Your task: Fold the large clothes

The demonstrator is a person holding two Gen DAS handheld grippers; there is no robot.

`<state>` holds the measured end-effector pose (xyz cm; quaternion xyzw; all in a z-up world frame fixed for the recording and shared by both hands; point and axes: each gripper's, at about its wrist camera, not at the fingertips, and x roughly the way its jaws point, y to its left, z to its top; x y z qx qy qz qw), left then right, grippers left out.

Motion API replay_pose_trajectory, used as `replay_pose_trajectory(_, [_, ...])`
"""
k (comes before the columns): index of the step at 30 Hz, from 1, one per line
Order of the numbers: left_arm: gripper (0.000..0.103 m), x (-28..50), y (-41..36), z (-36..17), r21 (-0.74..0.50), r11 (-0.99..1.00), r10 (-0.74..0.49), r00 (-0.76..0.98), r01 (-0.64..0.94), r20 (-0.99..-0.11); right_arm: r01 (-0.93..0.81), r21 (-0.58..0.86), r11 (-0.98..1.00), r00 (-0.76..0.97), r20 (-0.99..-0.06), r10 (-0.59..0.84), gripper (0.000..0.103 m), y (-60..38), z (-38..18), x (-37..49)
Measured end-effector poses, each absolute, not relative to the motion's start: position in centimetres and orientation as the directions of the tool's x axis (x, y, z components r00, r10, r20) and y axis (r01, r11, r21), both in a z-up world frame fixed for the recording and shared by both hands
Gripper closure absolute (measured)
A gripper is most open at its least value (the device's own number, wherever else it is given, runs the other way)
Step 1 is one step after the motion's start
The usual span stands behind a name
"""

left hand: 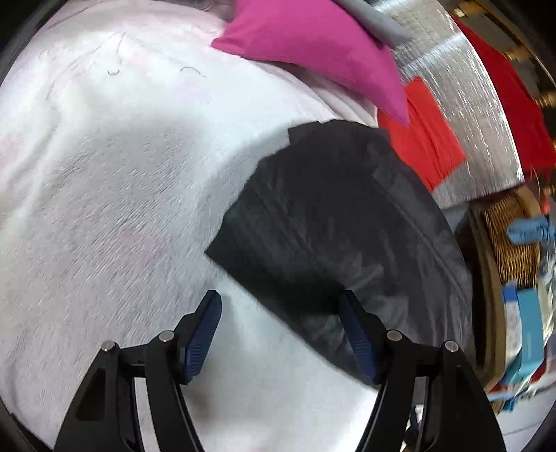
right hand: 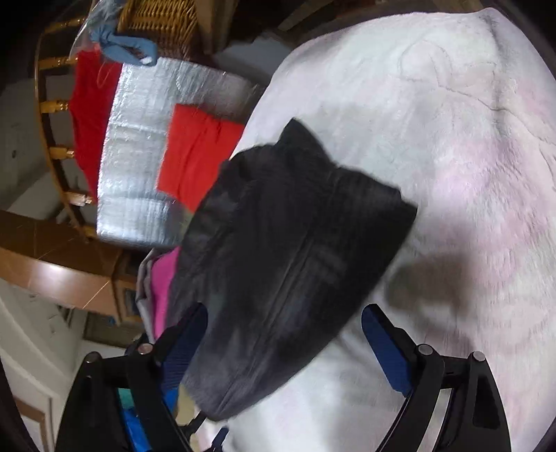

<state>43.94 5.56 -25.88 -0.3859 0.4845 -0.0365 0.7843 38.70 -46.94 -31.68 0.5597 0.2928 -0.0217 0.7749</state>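
Note:
A folded black garment [left hand: 333,229] lies on a white fluffy blanket [left hand: 114,180]. My left gripper [left hand: 279,306] is open just above the garment's near edge, its right finger over the black cloth and its left finger over the blanket. In the right wrist view the same black garment [right hand: 288,257] lies on the blanket [right hand: 451,146] near its left edge. My right gripper [right hand: 283,323] is open, the garment's near end lying between its fingers. Neither holds anything.
A pink folded cloth [left hand: 312,45] and a red folded cloth [left hand: 424,135] lie beyond the black garment; the red one [right hand: 198,153] sits on a silver quilted mat [right hand: 139,139]. A wicker basket [right hand: 156,24] and a wooden chair [right hand: 55,146] stand beside the bed.

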Motion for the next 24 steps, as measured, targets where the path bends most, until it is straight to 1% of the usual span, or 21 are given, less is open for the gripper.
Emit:
replay_pose_trajectory(2, [0.03, 45.0, 5.8, -26.2, -0.666, 0.668, -0.438, 0.549, -0.332, -0.712, 0.401, 0.843, 0.359, 0.82, -0.505, 0.27, 0.011, -47.5, -32.8, 39.7])
replay_pose_trajectory(4, [0.029, 46.0, 5.7, -26.3, -0.67, 0.658, -0.428, 0.561, -0.344, -0.708, 0.404, 0.851, 0.337, 0.831, -0.495, 0.253, 0.011, -47.8, -33.2, 40.0])
replay_pose_trajectory(9, [0.029, 47.9, 5.4, -26.9, -0.69, 0.626, -0.422, 0.586, -0.363, -0.692, 0.383, 0.849, 0.365, 0.852, -0.477, 0.216, 0.011, -48.1, -33.1, 42.0])
replay_pose_trajectory(11, [0.029, 48.7, 5.8, -27.2, -0.714, 0.593, -0.429, 0.604, -0.373, -0.672, 0.367, 0.856, 0.364, 0.867, -0.457, 0.201, 0.014, -48.2, -33.0, 42.5])
replay_pose_trajectory(12, [0.031, 48.9, 6.0, -27.3, -0.722, 0.578, -0.428, 0.612, -0.38, -0.665, 0.365, 0.857, 0.364, 0.871, -0.453, 0.192, 0.023, -48.3, -33.0, 42.8])
replay_pose_trajectory(13, [0.034, 49.0, 6.1, -27.4, -0.723, 0.571, -0.423, 0.616, -0.387, -0.664, 0.374, 0.851, 0.37, 0.868, -0.461, 0.183, 0.043, -48.3, -32.9, 43.1])
replay_pose_trajectory(14, [0.044, 49.0, 6.2, -27.1, -0.723, 0.571, -0.422, 0.617, -0.389, -0.665, 0.39, 0.84, 0.377, 0.861, -0.478, 0.173, 0.052, -48.1, -32.9, 43.7])
replay_pose_trajectory(15, [0.052, 49.2, 5.9, -27.0, -0.724, 0.573, -0.422, 0.618, -0.385, -0.663, 0.393, 0.838, 0.377, 0.859, -0.481, 0.173, 0.055, -48.2, -33.0, 43.8])
replay_pose_trajectory(16, [0.056, 49.4, 5.8, -26.8, -0.721, 0.584, -0.42, 0.621, -0.373, -0.662, 0.391, 0.842, 0.372, 0.862, -0.476, 0.172, 0.059, -48.3, -32.8, 43.9])
replay_pose_trajectory(17, [0.063, 49.7, 5.5, -26.5, -0.711, 0.605, -0.411, 0.624, -0.36, -0.665, 0.389, 0.84, 0.378, 0.863, -0.476, 0.17, 0.06, -48.3, -32.5, 43.8])
replay_pose_trajectory(18, [0.067, 49.8, 5.2, -26.0, -0.694, 0.632, -0.395, 0.626, -0.345, -0.672, 0.392, 0.826, 0.405, 0.859, -0.487, 0.16, 0.063, -48.1, -32.0, 43.8])
replay_pose_trajectory(21, [0.073, 49.9, 4.7, -24.9, -0.669, 0.67, -0.361, 0.648, -0.32, -0.671, 0.379, 0.798, 0.469, 0.86, -0.491, 0.14, 0.068, -47.5, -30.3, 43.2])
replay_pose_trajectory(24, [0.075, 49.1, 4.7, -24.0, -0.656, 0.69, -0.337, 0.666, -0.306, -0.666, 0.362, 0.796, 0.485, 0.864, -0.482, 0.147, 0.07, -47.3, -29.2, 42.2])
